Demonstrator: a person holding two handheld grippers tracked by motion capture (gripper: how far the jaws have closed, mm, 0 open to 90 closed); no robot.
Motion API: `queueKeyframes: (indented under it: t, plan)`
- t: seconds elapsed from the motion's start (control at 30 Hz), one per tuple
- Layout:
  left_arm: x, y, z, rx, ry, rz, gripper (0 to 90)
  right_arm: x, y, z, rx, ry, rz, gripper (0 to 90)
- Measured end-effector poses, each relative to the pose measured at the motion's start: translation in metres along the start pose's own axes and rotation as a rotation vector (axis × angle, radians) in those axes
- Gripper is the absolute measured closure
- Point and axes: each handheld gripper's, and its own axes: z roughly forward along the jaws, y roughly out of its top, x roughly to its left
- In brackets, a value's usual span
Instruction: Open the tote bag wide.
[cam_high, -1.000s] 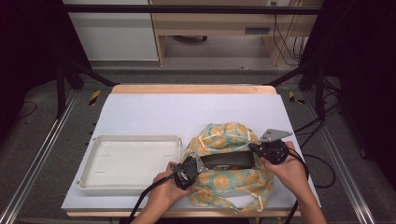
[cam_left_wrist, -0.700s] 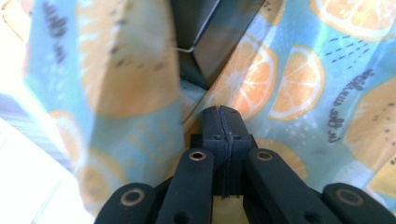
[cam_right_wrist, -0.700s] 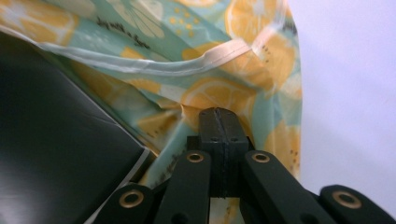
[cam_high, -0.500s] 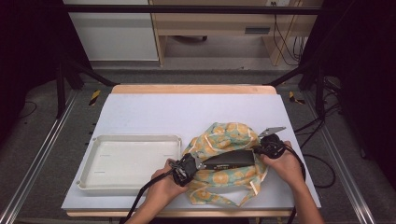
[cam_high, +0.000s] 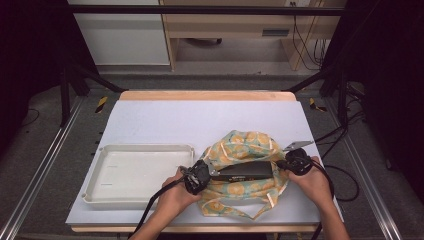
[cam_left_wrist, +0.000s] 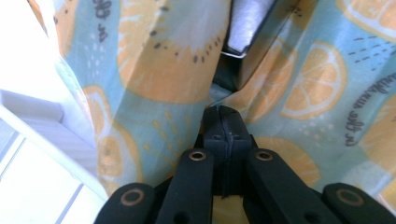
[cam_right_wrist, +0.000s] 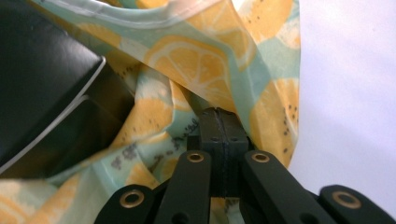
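Bag (cam_high: 245, 172), lemon-print cloth, sits on worktop (cam_high: 200, 120) just right of white tray (cam_high: 135, 172), near front edge. Left gripper (cam_high: 206, 169) clenched on bag's left rim; right gripper (cam_high: 286, 163) clenched on right rim. Rims pulled apart, likely to hold mouth wide around dark flat box (cam_high: 245, 171) lying inside. Tray empty.

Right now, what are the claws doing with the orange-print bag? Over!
Left claw shut on the bag edge. Right claw shut on the opposite edge. Black box sits inside the open bag. White tray at the left, nothing in the way.
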Motion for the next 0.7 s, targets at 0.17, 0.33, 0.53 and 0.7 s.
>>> queueKeyframes:
  t: [0.17,0.33,0.53,0.7]
  plan:
    - [0.004,0.001,0.002,0.003,0.014,0.001,90.0,0.000,-0.005,-0.002,-0.012,-0.006,0.013,90.0]
    - [0.010,0.002,0.003,0.011,0.036,0.001,90.0,0.001,-0.008,-0.003,-0.027,-0.006,0.014,90.0]
    - [0.012,-0.001,0.000,-0.038,-0.001,-0.017,90.0,0.005,-0.014,-0.005,-0.060,-0.013,0.020,90.0]
    - [0.009,-0.004,-0.019,-0.112,-0.006,-0.021,90.0,0.011,-0.015,-0.014,-0.128,-0.014,0.009,90.0]
